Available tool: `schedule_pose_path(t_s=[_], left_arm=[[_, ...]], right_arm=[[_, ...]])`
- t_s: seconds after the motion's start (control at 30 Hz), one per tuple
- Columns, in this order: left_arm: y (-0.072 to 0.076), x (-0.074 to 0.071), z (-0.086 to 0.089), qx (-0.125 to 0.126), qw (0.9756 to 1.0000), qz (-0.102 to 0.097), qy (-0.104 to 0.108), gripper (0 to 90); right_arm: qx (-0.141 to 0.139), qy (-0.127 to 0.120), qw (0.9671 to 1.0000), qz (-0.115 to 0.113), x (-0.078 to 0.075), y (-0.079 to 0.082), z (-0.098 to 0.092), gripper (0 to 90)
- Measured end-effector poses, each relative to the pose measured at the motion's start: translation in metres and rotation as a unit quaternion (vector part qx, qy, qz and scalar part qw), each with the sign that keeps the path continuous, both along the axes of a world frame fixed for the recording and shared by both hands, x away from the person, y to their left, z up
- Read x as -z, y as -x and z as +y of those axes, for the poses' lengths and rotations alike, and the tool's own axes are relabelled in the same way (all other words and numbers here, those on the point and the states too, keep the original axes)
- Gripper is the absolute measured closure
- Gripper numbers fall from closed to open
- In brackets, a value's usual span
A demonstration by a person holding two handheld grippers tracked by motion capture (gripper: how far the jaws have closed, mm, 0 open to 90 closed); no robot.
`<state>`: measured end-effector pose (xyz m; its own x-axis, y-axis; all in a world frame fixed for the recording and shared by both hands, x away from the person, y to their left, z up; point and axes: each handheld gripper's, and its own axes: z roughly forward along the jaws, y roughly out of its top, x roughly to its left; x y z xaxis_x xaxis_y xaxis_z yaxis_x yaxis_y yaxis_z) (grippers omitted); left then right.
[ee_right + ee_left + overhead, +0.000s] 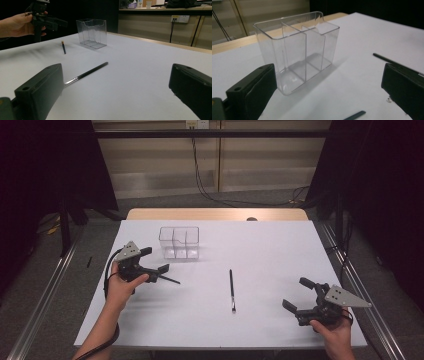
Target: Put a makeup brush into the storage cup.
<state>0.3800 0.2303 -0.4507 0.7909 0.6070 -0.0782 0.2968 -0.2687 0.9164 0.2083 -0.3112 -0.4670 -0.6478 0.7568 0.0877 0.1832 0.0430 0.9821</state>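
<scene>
A clear plastic organizer [179, 242] with three compartments stands empty at the table's back left; it rises close ahead in the left gripper view [297, 50]. My left gripper [155, 260] hovers just left of it, open and holding nothing. A short dark pencil [170, 280] lies beside its lower jaw and shows again as a dark pencil tip [355, 115]. A thin black brush [232, 290] lies mid-table, bristles toward me [87, 72] [384, 58]. My right gripper [297, 293] is open near the front right corner, empty, facing the brush.
The white table top [270, 250] has bare room between brush and right edge. A wooden strip [215, 214] borders the far edge. Black curtains and metal rails flank both sides. The left hand and its gripper [40, 20] show far off in the right gripper view.
</scene>
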Motion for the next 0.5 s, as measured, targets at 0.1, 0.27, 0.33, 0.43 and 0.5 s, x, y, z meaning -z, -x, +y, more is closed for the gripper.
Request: schedule_pose_path(t_s=[0.1, 0.27, 0.33, 0.43, 0.5], left_arm=[[-0.003, -0.002, 0.0, 0.003, 0.9999, 0.008, -0.014, 0.0], [-0.01, -0.004, -0.004, 0.025, 0.9964, 0.052, -0.062, 0.0], [-0.011, -0.004, -0.005, 0.028, 0.9951, 0.05, -0.081, 0.0], [-0.013, -0.004, -0.008, 0.041, 0.9916, 0.062, -0.106, 0.0], [-0.014, -0.004, -0.009, 0.048, 0.9892, 0.075, -0.116, 0.0]], right_arm=[[0.0, 0.0, 1.0, 0.0, 0.0, 0.0, 0.0, 0.0], [-0.002, 0.002, 1.0, 0.001, 0.0, 0.0, 0.0, 0.0], [-0.002, 0.002, 1.0, 0.001, 0.0, 0.0, 0.0, 0.0], [-0.002, 0.003, 1.0, 0.002, 0.0, 0.0, 0.001, 0.0], [-0.002, 0.005, 1.0, 0.002, 0.0, 0.0, 0.0, 0.0]])
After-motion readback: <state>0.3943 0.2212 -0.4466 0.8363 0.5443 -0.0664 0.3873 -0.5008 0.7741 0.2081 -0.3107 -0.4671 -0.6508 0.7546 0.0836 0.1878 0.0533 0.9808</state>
